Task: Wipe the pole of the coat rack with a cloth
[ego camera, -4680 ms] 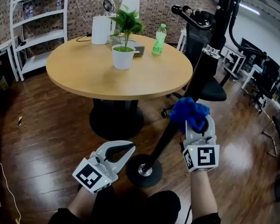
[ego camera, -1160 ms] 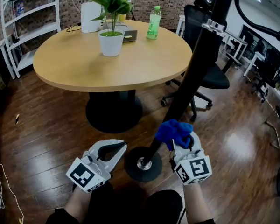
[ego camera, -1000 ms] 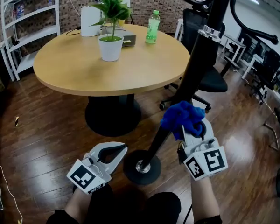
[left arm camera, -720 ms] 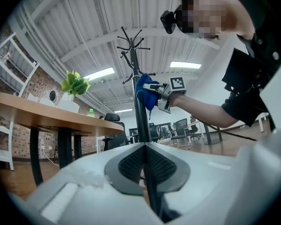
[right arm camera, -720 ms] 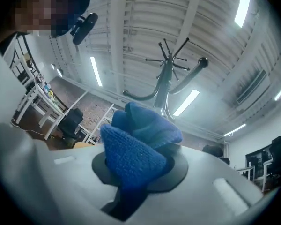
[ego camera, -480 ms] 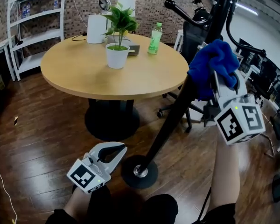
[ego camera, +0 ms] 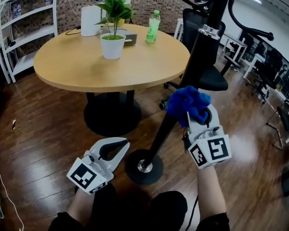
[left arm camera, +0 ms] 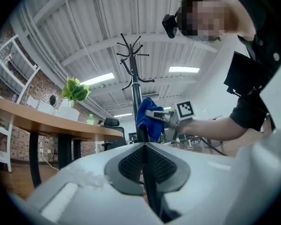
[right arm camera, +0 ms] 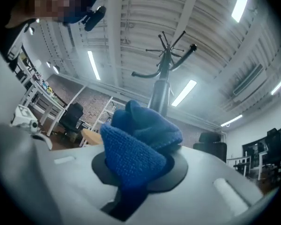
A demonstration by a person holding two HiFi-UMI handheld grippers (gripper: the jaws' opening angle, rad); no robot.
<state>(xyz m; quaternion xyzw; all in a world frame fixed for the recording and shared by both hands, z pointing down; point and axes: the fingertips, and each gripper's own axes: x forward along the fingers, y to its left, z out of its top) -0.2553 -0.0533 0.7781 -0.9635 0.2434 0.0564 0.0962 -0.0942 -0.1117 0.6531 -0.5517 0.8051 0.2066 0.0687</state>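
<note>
The black coat rack pole [ego camera: 183, 93] slants up from its round base [ego camera: 143, 166] on the wood floor. My right gripper [ego camera: 196, 118] is shut on a bunched blue cloth [ego camera: 188, 105], which presses against the right side of the pole's lower half. In the right gripper view the cloth [right arm camera: 136, 149] fills the jaws, with the pole [right arm camera: 160, 95] rising behind it. My left gripper [ego camera: 116, 146] hangs low, left of the base, shut and holding nothing. Its own view shows the pole [left arm camera: 136, 97] and the cloth [left arm camera: 147, 116] ahead.
A round wooden table [ego camera: 77, 69] stands behind the pole with a potted plant [ego camera: 112, 32], a green bottle [ego camera: 152, 27] and a white appliance [ego camera: 90, 20]. A black office chair [ego camera: 213, 81] is right behind the pole. White shelves [ego camera: 19, 32] line the left wall.
Half a second ago my right gripper held the cloth high on the pole; it has slid back down to the lower half. The left gripper has stayed beside the base.
</note>
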